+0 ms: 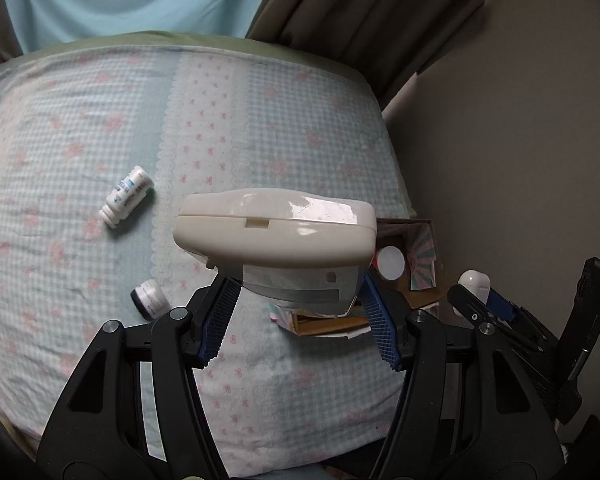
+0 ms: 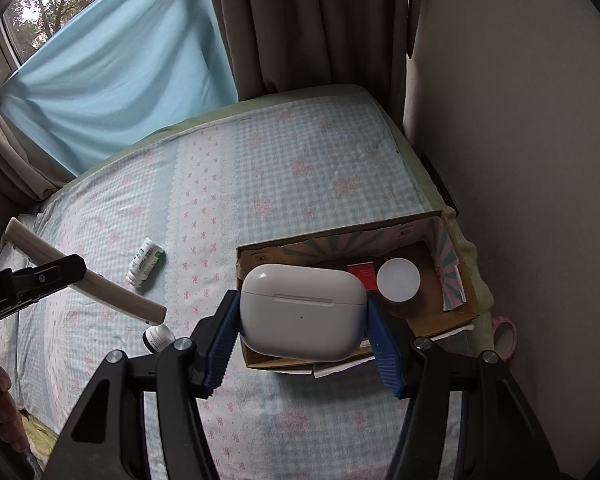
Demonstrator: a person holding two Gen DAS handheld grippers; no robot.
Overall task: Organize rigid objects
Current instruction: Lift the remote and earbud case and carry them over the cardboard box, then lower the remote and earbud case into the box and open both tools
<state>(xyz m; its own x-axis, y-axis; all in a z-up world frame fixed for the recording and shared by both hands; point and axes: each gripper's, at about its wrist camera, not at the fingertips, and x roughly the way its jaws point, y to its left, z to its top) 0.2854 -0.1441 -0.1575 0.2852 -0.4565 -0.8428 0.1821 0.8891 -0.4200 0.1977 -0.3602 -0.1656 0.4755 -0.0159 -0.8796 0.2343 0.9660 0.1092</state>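
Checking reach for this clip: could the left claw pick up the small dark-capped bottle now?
Probably not: the left claw is already shut on the cream case, though the dark-capped bottle lies uncovered beside it.

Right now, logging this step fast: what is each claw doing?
Left claw: closed on the cream case.
Right claw: closed on the white earbud case.

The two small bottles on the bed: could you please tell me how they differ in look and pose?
The white labelled bottle lies on its side farther up the bedsheet, in plain sight; the dark-capped bottle sits nearer the left gripper, partly hidden in the right wrist view. The first is all white with green-blue print; the second has a dark end. Both are small and rest outside the cardboard box.
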